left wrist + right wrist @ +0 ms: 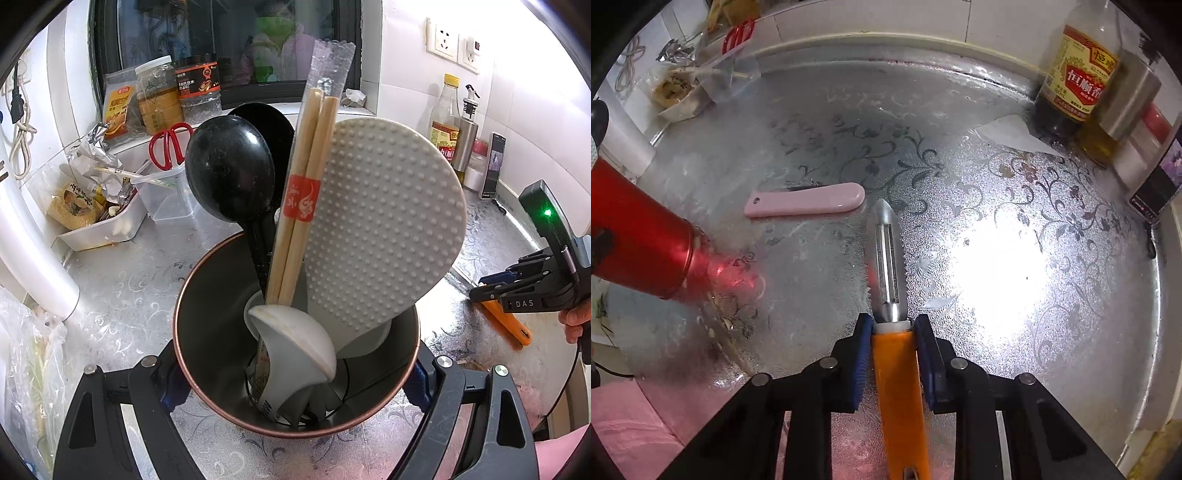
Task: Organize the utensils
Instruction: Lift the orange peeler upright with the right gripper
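Between the blue pads of the right gripper sits the orange-handled peeler with its slotted steel blade, handle pinched on both sides, blade running straight ahead over the silver floral-patterned counter. Jaws narrow, clamped on that handle. Ahead and left of the blade tip lies a pink plastic handle, close but apart from it. Far left, the red metal utensil can; to the right, wide bare counter up to the raised rim. Over at the left gripper, the jaws hug that can's copper-edged rim, which is crowded with a black ladle, wrapped chopsticks and a white dimpled rice paddle.
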Tool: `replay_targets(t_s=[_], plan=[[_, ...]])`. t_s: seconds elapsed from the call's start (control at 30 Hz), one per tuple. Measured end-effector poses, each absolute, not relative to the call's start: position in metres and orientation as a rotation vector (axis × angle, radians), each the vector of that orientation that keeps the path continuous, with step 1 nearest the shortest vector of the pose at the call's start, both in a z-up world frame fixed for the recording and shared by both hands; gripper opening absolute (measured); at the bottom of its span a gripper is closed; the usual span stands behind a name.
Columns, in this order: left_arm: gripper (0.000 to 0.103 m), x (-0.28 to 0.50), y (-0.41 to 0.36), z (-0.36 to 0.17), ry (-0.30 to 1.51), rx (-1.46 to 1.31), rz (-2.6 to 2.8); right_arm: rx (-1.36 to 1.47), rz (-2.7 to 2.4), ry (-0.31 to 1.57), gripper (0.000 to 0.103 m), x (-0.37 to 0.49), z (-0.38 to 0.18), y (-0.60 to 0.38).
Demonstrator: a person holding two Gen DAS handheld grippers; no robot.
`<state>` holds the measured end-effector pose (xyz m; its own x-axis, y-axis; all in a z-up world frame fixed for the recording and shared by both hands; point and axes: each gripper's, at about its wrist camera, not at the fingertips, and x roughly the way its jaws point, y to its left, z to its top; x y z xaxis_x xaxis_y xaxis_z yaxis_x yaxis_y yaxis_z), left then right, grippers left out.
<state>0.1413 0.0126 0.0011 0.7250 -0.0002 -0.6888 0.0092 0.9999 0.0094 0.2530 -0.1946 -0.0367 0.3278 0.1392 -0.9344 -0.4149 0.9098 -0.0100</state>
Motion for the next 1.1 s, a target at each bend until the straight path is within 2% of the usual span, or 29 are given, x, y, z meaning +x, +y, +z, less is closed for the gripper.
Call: replay_targets(t_s=[1.1], plan=[[0.090,0.149,0.018,0.002,0.763,-0.013,-0.016,-0.101,0.348,0.908,0.025,0.201,0.058,-0.207]])
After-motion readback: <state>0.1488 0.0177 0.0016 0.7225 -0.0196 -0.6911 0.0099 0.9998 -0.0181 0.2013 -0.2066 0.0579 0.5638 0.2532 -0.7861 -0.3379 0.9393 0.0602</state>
